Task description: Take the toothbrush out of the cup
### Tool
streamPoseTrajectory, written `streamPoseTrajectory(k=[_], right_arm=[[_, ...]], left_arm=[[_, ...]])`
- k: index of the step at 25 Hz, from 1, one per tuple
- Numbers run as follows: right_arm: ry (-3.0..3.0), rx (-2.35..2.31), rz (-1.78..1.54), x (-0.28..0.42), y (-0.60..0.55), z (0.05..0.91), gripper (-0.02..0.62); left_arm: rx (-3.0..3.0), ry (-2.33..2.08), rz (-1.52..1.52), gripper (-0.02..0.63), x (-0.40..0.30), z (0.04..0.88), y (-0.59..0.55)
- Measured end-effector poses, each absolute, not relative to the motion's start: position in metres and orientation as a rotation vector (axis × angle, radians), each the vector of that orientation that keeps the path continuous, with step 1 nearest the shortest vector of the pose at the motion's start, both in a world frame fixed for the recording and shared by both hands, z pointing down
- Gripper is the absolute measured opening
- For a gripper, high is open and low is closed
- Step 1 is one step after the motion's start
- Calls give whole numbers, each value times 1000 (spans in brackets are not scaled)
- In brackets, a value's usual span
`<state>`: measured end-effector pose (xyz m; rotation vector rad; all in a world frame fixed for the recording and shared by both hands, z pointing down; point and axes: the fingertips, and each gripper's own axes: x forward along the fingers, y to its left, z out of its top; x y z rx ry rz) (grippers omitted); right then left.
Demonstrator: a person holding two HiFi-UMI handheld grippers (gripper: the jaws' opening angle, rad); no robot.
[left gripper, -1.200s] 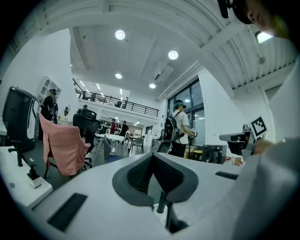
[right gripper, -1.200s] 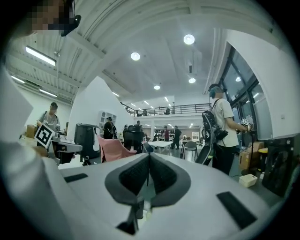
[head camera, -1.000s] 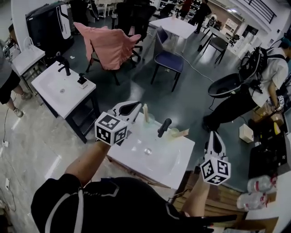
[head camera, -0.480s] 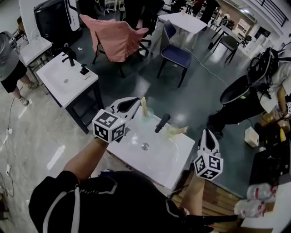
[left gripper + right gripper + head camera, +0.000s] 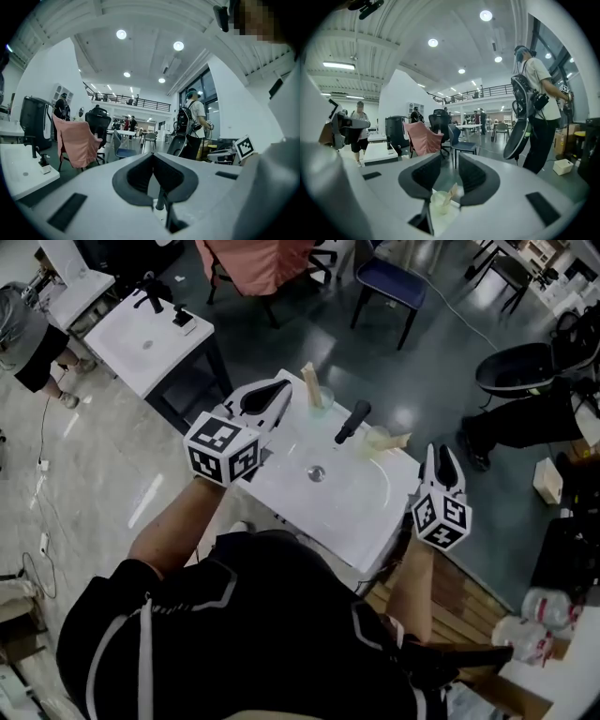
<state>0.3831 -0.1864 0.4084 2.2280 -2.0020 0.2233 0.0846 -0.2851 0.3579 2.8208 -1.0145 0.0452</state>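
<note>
On the white sink top [image 5: 281, 474], a black faucet [image 5: 352, 421] stands between two pale cups. The left cup [image 5: 321, 398] holds an upright wooden toothbrush [image 5: 308, 379]. In the right cup [image 5: 378, 439] a toothbrush [image 5: 399, 440] leans to the right. My left gripper [image 5: 281, 390] is shut and empty, just left of the left cup; the faucet [image 5: 161, 199] shows under its jaws. My right gripper [image 5: 441, 456] is right of the right cup. Its jaws have just been opening and stand apart, empty, with the right cup [image 5: 439, 202] and toothbrush [image 5: 453, 191] ahead of them.
A second sink table [image 5: 141, 334] stands at the upper left, beside a person [image 5: 33, 343]. A blue chair [image 5: 394, 282] and a pink-draped chair [image 5: 267, 259] stand behind the sink. A person with a backpack [image 5: 532, 89] is to the right. Bottles [image 5: 539, 610] lie at the lower right.
Both grippers have come down towards the sink top. The right one has dropped further and now sits close beside the right cup. The head view has tipped more steeply down.
</note>
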Motion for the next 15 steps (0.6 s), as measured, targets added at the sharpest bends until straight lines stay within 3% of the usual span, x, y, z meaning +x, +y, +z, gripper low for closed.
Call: streamPoseTrajectory(k=[15], right_arm=[[-2060, 2106, 436, 392, -213, 528, 237]], left_arm=[[2708, -1139, 153, 5, 89, 402, -261]])
